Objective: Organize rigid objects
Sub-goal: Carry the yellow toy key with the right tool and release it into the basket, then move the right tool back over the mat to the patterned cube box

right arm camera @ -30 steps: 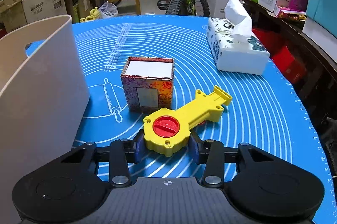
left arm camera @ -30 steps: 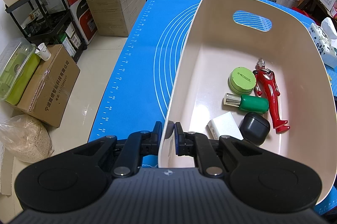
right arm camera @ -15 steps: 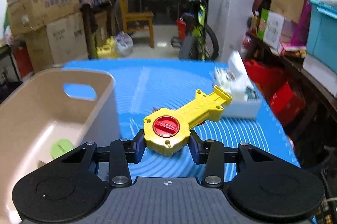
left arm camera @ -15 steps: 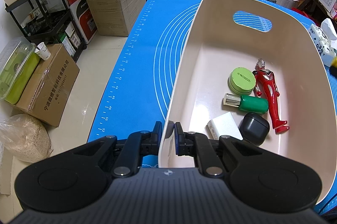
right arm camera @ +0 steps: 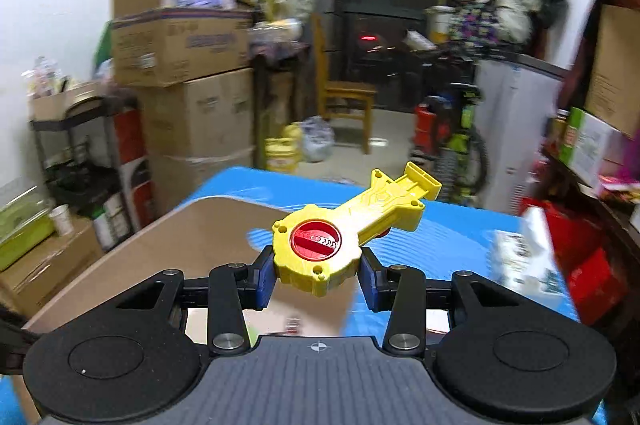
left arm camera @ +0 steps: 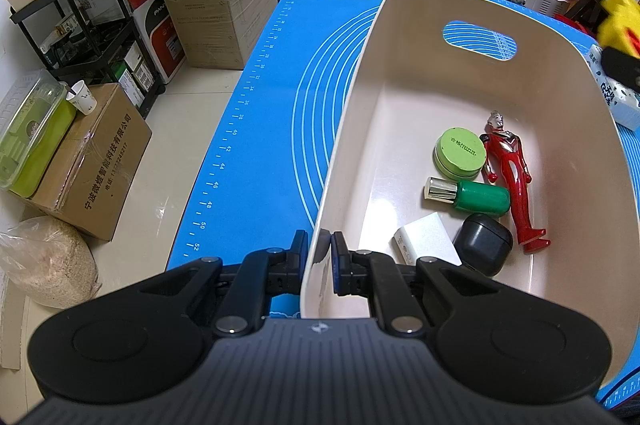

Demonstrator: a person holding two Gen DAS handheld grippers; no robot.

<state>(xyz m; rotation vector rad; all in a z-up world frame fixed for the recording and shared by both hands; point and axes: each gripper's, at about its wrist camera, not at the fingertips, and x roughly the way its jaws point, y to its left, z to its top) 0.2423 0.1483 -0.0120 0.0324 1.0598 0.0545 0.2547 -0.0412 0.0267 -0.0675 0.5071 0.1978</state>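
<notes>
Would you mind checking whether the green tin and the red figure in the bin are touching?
Touching. The left wrist view shows the green tin's right edge meeting the red figure's arm, with no bin floor visible between them.

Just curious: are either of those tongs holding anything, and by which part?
Yes. The right tongs hold a yellow toy key by its round head; the left tongs pinch the beige bin by its near rim.

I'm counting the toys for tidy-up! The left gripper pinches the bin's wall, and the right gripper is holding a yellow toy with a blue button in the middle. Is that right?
Nearly. In the right wrist view, the right gripper holds the yellow toy, but its round button is red, not blue. The left wrist view shows the left gripper pinching the bin's wall, as you said.
</notes>
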